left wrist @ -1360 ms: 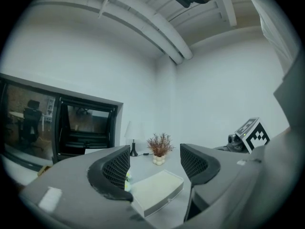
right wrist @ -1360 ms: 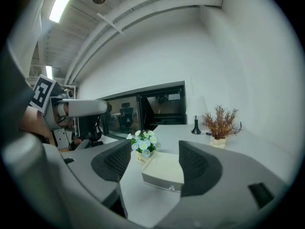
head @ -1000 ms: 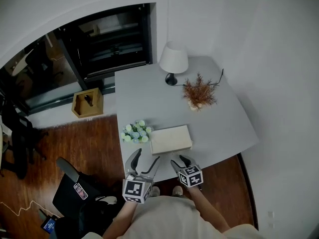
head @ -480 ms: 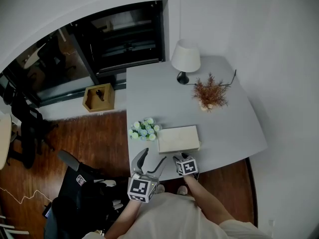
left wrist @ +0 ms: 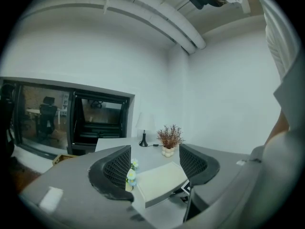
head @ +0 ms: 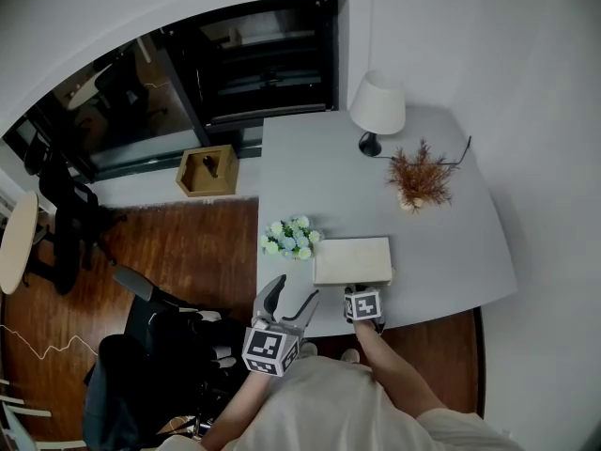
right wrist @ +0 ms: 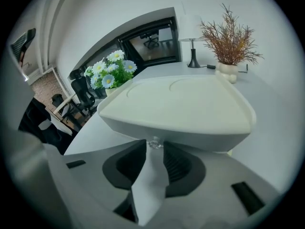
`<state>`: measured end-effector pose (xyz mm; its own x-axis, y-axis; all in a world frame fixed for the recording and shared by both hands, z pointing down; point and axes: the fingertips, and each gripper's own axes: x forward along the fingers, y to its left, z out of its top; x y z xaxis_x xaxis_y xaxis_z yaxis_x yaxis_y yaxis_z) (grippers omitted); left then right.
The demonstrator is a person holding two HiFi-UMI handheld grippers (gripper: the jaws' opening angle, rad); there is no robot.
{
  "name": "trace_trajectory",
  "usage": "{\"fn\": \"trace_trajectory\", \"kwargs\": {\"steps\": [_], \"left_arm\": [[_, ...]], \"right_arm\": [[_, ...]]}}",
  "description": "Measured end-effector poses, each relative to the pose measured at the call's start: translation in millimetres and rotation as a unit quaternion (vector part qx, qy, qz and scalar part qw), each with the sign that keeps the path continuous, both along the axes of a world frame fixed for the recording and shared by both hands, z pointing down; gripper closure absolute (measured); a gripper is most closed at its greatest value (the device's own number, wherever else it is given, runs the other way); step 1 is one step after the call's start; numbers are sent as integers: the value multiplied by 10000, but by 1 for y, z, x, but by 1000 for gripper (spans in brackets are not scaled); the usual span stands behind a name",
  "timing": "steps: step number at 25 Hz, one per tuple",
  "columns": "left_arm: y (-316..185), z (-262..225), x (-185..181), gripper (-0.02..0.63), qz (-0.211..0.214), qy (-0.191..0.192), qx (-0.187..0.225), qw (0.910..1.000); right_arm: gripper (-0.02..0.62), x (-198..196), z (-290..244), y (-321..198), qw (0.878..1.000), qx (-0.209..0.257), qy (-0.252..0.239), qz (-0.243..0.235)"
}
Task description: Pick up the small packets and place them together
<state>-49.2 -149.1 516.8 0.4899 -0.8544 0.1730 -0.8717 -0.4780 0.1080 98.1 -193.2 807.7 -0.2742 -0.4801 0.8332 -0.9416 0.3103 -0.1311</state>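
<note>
I stood at a grey table (head: 329,186) against white walls (head: 526,45). Dark wood floor (head: 188,252) lay beneath, a black-framed window (head: 272,64) beyond.

The head view looks steeply down on the whole bench (head: 319,186) from above its near edge. Both gripper views face across it from that edge, the right closer; all share the lamp (head: 378,104).

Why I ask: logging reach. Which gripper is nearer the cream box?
Right. The right gripper sits at the cream box's near edge, jaws just closing on a packet; the left gripper, open, hangs left of it.
</note>
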Motion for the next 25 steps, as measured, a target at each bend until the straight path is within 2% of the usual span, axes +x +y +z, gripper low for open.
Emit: {"fn": "trace_trajectory", "kwargs": {"steps": [1, 3, 9, 16, 25], "left_arm": [[-1, 1, -2, 301, -31, -4, -2, 10000], [-2, 2, -3, 301, -68, -8, -15, 10000], [-6, 6, 3, 301, 18, 6, -53, 10000], [-11, 10, 9, 301, 95, 72, -92, 9999], [-10, 15, 21, 301, 222, 178, -152, 9995]], "right_arm": [[505, 1, 1, 0, 10000, 7, 89, -39], [508, 2, 1, -2, 9998, 68, 177, -107], [526, -3, -1, -2, 9996, 148, 3, -227], [528, -1, 2, 40, 9976, -373, -438, -384], [531, 0, 5, 93, 9936, -750, -493, -686]]}}
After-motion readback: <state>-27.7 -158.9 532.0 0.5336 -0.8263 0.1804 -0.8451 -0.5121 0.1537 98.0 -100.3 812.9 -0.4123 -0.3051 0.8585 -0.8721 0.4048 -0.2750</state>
